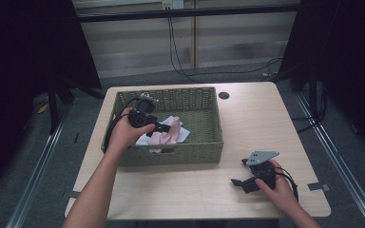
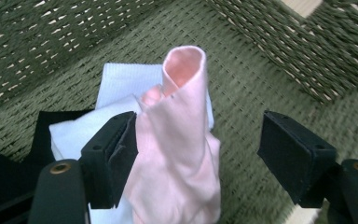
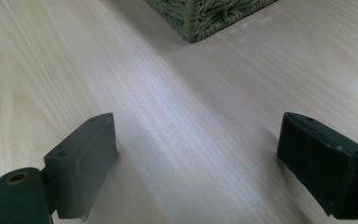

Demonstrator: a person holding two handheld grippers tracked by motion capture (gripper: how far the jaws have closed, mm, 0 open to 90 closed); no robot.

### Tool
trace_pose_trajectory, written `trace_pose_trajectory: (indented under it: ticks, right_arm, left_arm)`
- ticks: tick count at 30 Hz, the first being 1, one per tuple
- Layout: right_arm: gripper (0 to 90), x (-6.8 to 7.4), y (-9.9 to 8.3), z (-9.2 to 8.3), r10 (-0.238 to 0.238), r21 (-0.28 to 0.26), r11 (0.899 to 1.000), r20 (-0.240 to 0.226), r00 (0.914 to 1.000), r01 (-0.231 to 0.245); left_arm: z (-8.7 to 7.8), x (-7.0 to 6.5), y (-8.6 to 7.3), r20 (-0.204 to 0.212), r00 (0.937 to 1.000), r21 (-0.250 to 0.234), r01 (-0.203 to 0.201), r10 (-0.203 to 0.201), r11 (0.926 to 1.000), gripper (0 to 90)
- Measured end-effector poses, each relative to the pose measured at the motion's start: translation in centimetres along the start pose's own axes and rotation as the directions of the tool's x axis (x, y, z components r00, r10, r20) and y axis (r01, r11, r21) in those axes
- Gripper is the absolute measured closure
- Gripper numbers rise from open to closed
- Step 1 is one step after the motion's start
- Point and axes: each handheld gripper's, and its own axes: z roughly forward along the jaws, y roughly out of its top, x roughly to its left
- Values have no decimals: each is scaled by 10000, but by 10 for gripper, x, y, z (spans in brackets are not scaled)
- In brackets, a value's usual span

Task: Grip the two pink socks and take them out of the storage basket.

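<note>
A pale wood-grain worktop (image 1: 247,118) with rounded corners has a small dark round hole (image 1: 224,95) near its far edge. Black cables (image 1: 180,57) trail over the grey floor (image 1: 342,142) behind it, beneath a dark crossbar (image 1: 185,13).

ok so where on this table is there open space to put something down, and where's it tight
Open wood lies right of the basket, up to the small dark hole, and along the front strip of the table between the forearms. The right gripper takes the front right corner. Inside the basket, the left half is crowded with the pink cloth, white cloth and the left gripper; its right half is bare.
</note>
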Motion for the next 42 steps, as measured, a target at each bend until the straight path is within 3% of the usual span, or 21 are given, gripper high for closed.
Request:
trace_pose_trajectory:
  ticks: [7, 13, 16, 18, 20, 21, 22, 23, 29, 42]
  right_arm:
    - [111, 0, 0, 0, 7, 1, 10000, 6, 10000, -7]
    - [111, 0, 0, 0, 5, 0, 10000, -3, 10000, -5]
    - [111, 0, 0, 0, 6, 1, 10000, -6, 10000, -6]
    - [111, 0, 0, 0, -4, 1, 10000, -6, 10000, 4]
    - [111, 0, 0, 0, -12, -5, 10000, -4, 10000, 12]
    - [111, 0, 0, 0, -12, -4, 10000, -7, 10000, 12]
    - [111, 0, 0, 0, -12, -4, 10000, -7, 10000, 12]
    - [111, 0, 0, 0, -2, 1, 10000, -6, 10000, 2]
    - [111, 0, 0, 0, -5, 0, 10000, -11, 10000, 5]
    - [111, 0, 0, 0, -4, 0, 10000, -11, 10000, 4]
  left_arm:
    - [19, 5, 5, -322, 9984, 229, 464, -456, 9987, 306]
    - [31, 8, 8, -446, 9980, 574, 466, -441, 9973, 365]
    - [35, 8, 7, -396, 9979, 805, 537, -507, 9953, 484]
    - [34, 9, 7, -230, 9982, 852, 579, -561, 9947, 633]
    - [34, 10, 7, -136, 9975, 917, 700, -691, 9933, 720]
    - [34, 11, 6, -238, 9966, 991, 804, -785, 9918, 810]
    - [34, 11, 6, -238, 9966, 991, 804, -785, 9918, 841]
    - [32, 13, 6, -114, 9976, 1189, 688, -679, 9905, 841]
    - [11, 16, 6, -88, 9974, 777, 716, -711, 9944, 861]
    - [-30, 17, 21, 111, 9981, 608, 596, -604, 9964, 861]
